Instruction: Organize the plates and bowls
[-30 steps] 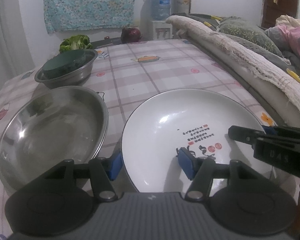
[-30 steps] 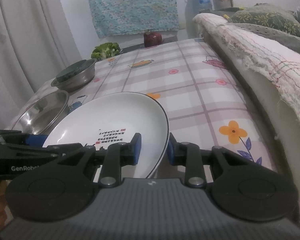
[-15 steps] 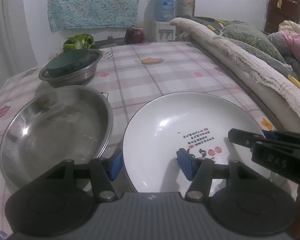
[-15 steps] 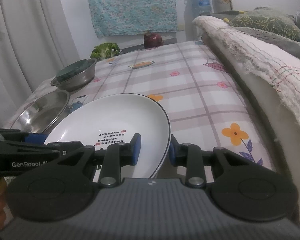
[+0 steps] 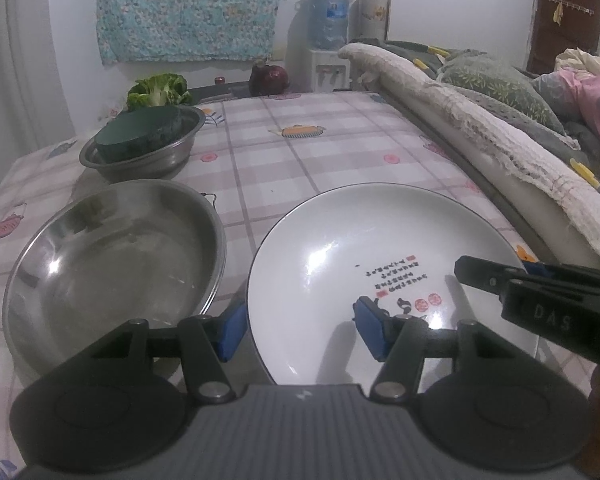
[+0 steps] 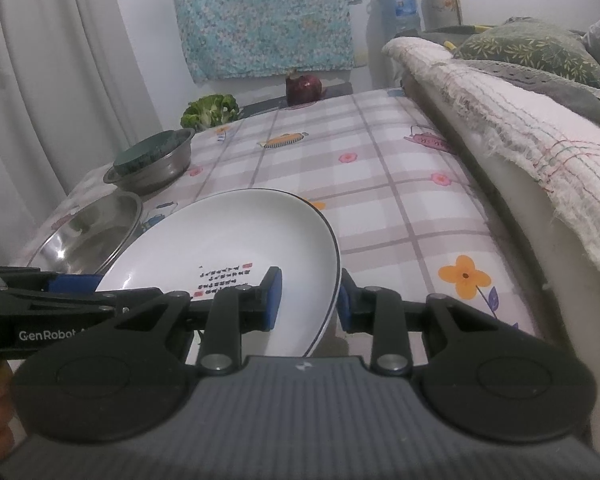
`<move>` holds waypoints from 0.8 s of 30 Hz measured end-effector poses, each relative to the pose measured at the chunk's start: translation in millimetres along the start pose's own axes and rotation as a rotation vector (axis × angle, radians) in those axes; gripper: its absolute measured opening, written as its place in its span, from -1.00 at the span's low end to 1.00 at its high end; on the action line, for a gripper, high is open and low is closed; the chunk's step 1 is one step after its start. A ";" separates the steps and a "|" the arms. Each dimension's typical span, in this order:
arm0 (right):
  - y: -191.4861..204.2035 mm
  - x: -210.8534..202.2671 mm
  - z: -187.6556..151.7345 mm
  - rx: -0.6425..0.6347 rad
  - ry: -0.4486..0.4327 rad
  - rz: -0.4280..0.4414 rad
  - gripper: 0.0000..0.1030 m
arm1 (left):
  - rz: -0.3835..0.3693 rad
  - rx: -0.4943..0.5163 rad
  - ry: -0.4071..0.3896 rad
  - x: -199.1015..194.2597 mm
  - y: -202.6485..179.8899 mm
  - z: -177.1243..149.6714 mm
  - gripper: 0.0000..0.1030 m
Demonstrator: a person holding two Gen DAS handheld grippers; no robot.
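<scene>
Checked cloth (image 5: 340, 148) covers the table, with a bed (image 6: 520, 120) along its right edge and a curtain (image 6: 40, 80) to the left. Largest on the cloth is the white plate (image 5: 360, 240), printed with small red and black marks. Its near rim sits between the 2 blue pads of the left gripper (image 5: 300, 330), whose jaws are spread wide, one pad outside the rim and one over the plate's inner face, neither clearly pressing. The right gripper (image 6: 306, 300) straddles the plate's right rim, one pad over the inside, one just outside the edge; the gap is narrow, but I cannot tell whether the pads bite. The plate looks tilted, right side raised. Just left of it lies a steel pan (image 5: 112, 264), apart from the plate. Behind that stands a steel bowl (image 5: 148, 156) holding a dark green bowl (image 5: 140, 132). Smaller still, at the far edge, sit a broccoli (image 5: 158, 90) and a red onion (image 5: 269, 78).
</scene>
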State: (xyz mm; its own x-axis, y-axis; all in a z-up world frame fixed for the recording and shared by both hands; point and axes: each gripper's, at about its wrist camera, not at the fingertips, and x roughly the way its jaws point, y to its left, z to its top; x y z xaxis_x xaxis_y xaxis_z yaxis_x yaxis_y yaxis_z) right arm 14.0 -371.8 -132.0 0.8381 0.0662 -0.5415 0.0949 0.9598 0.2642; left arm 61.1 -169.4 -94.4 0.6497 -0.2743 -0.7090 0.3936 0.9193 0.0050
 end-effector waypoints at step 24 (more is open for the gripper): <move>-11.1 5.1 -6.7 0.059 0.035 0.032 -0.49 | 0.015 0.031 0.006 1.3 -1.8 -5.0 0.06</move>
State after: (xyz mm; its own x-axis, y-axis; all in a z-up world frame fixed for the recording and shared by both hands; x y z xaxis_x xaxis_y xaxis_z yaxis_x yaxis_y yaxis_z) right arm 13.6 -380.4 -143.0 0.8220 0.1067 -0.5594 0.1012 0.9393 0.3279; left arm 58.0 -169.9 -98.9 0.6519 -0.2583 -0.7130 0.4039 0.9140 0.0381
